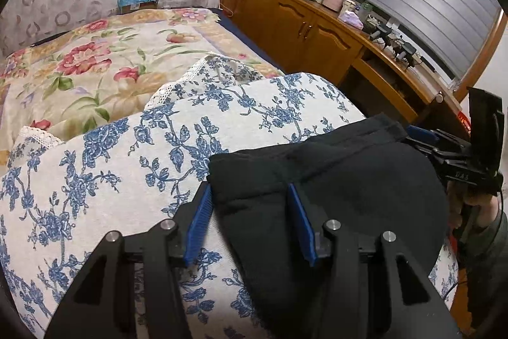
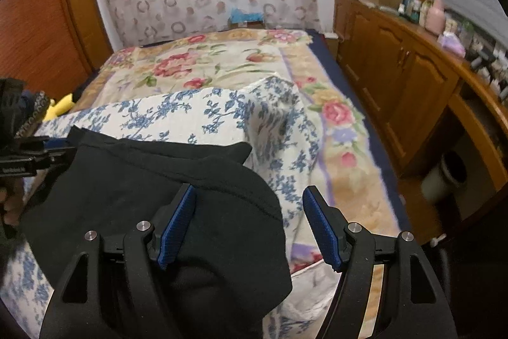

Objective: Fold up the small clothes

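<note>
A black garment (image 1: 349, 180) lies spread over a white cushion with a blue flower print (image 1: 127, 164). My left gripper (image 1: 249, 189) stands open over the garment's left edge. Cloth lies between its blue pads (image 1: 198, 227), which do not press on it. In the right wrist view my right gripper (image 2: 248, 191) is open wide over the garment's (image 2: 127, 180) right edge. One of its fingers is above the cloth and the other is beyond the edge, over the cushion (image 2: 190, 110). Each gripper also shows at the far side of the other's view: the right gripper (image 1: 422, 137) and the left gripper (image 2: 60, 148).
The cushion rests on a bed with a red-flowered cover (image 1: 95, 69). A long wooden cabinet (image 1: 301, 30) with clutter on top runs along the right. A yellow soft thing (image 2: 63, 107) lies at the bed's left. A round bin (image 2: 451, 173) stands under the desk.
</note>
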Tool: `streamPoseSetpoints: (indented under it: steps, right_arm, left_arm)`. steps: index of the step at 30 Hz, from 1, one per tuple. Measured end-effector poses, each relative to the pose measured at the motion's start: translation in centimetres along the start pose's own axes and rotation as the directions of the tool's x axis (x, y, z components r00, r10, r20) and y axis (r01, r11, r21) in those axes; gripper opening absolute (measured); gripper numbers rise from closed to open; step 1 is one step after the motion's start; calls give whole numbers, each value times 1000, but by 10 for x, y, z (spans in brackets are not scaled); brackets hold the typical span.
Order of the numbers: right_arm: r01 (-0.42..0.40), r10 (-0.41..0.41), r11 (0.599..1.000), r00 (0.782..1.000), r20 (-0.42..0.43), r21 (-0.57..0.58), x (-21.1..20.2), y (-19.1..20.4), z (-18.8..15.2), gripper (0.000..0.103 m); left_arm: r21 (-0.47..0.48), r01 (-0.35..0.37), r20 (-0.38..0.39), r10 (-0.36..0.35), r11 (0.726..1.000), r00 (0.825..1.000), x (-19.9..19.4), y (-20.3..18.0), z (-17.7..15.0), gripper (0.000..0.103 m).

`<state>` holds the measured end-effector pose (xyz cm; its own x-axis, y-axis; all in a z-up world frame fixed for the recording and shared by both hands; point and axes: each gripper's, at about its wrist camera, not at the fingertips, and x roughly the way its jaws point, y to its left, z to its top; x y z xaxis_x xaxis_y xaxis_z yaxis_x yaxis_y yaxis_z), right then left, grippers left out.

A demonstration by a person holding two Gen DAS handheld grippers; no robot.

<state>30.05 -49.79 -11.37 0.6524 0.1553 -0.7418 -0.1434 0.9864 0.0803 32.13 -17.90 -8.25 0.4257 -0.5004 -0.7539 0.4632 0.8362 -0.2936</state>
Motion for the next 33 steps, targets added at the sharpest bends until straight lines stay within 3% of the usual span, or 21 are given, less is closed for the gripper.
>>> streamPoseSetpoints:
  steps: [3, 5, 8, 14, 19, 23, 27, 33]
  right_arm:
    - [-32, 32, 999, 999, -6, 25, -1, -4, -1, 72]
    - [-35, 35, 999, 999, -5, 28, -3, -5, -1, 72]
    - [-36, 36, 999, 999, -2, 20, -4, -4, 0, 72]
    - [-102, 103, 994, 995, -14, 23, -7, -5, 5, 72]
    - [-136, 136, 991, 990, 28, -6, -22, 8, 11, 72]
    - [-181, 183, 982, 982, 42, -54, -27, 31, 19, 79]
    - [-206, 209, 975, 977, 34, -86, -17, 55, 27, 83]
    - [-204, 202, 970, 979, -28, -128, 21, 90, 34, 83]
  left_arm:
    - [-9, 20, -4, -20, 1000, 1000, 1, 0, 0, 33]
    - [-13, 40, -16, -40, 999, 999, 2, -2, -1, 14]
    - [20, 50, 10, -50, 999, 999, -7, -11, -4, 9]
    - [77, 55, 121, -64, 996, 991, -57, -27, -7, 8]
    - [79, 67, 191, -81, 995, 978, -104, -23, -8, 8]
    - [29, -3, 200, -3, 1000, 980, -120, 7, -12, 8]
    - [-31, -75, 160, 79, 997, 984, -117, 47, -21, 8]
    - [-45, -98, 129, 103, 994, 986, -101, 59, -33, 8]
